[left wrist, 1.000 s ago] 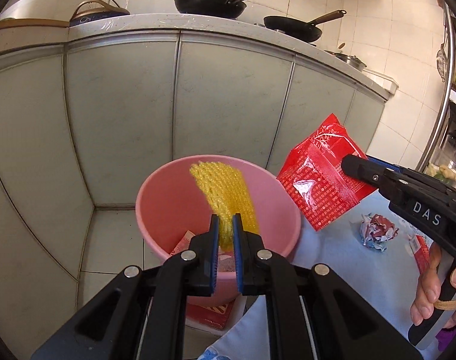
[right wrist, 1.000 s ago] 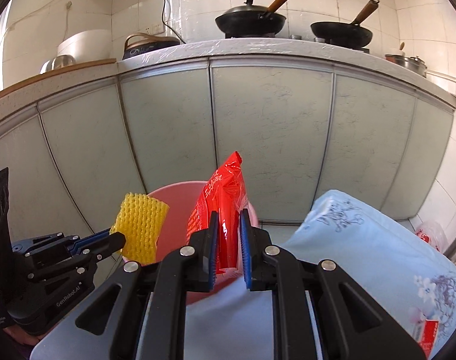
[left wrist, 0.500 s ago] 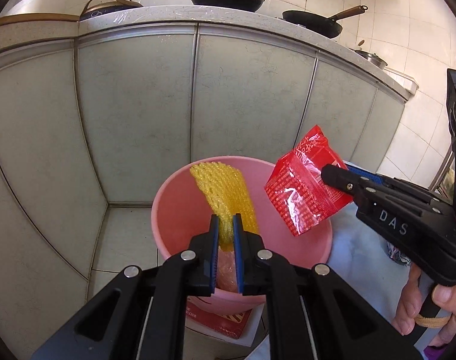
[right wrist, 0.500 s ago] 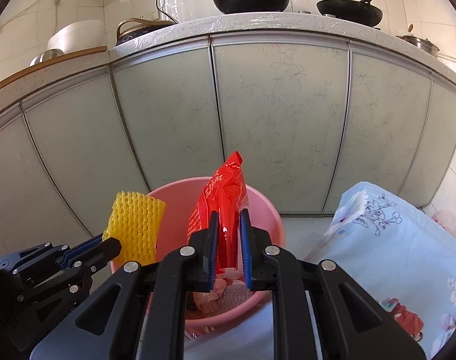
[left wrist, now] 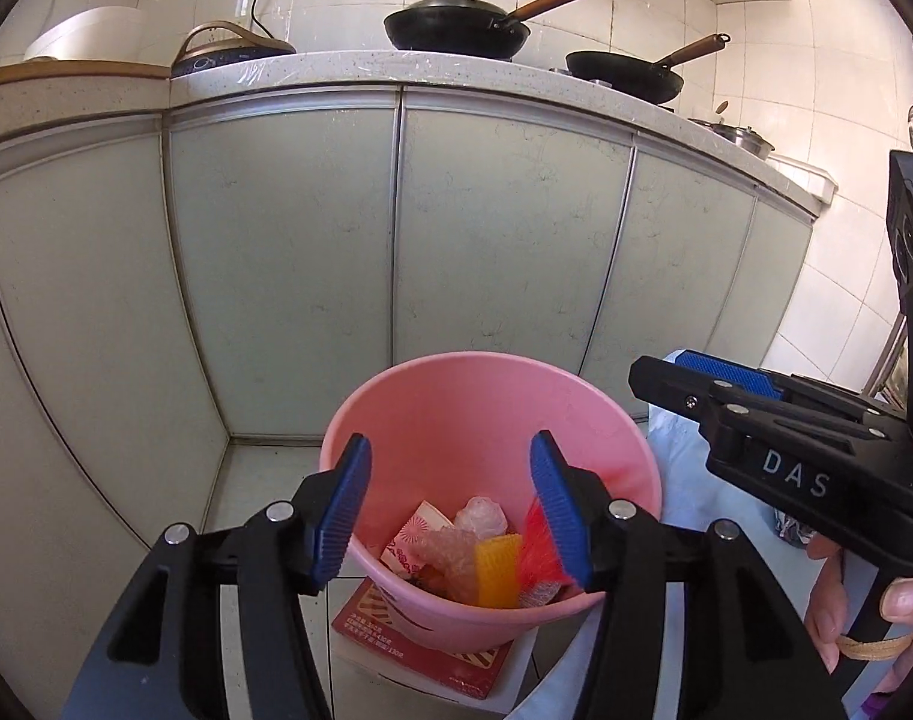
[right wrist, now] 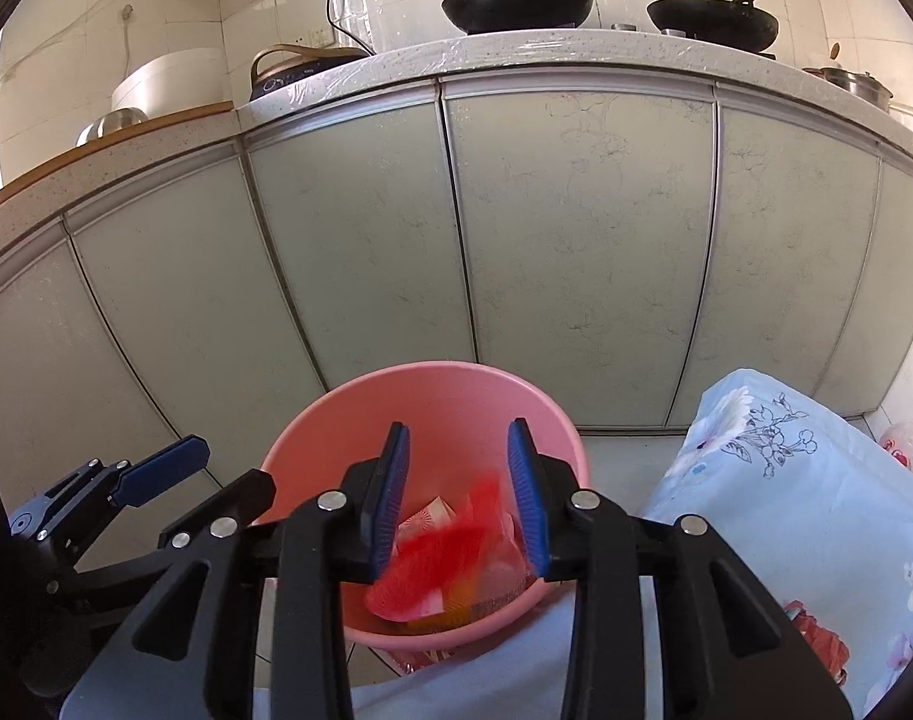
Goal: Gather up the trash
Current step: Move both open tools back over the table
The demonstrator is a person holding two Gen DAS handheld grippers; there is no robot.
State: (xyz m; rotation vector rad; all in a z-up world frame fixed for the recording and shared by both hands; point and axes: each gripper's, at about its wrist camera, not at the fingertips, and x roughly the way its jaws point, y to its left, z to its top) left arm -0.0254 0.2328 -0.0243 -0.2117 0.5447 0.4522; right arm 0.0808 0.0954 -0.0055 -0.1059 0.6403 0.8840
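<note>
Both pieces have dropped since a second ago: the yellow net (left wrist: 498, 570) and red wrapper (right wrist: 432, 570) now lie in the pink bin (left wrist: 456, 396), no longer pinched. My left gripper (left wrist: 450, 504) is opening wide, nothing between its jaws. My right gripper (right wrist: 456, 492) is opening too, holding nothing, the wrapper blurred below it. More trash (right wrist: 816, 642) waits on the blue cloth (right wrist: 786, 480), near right. I judge the risk is knocking the bin's near rim as I pull back, tipping it off its red box (left wrist: 420, 654).
</note>
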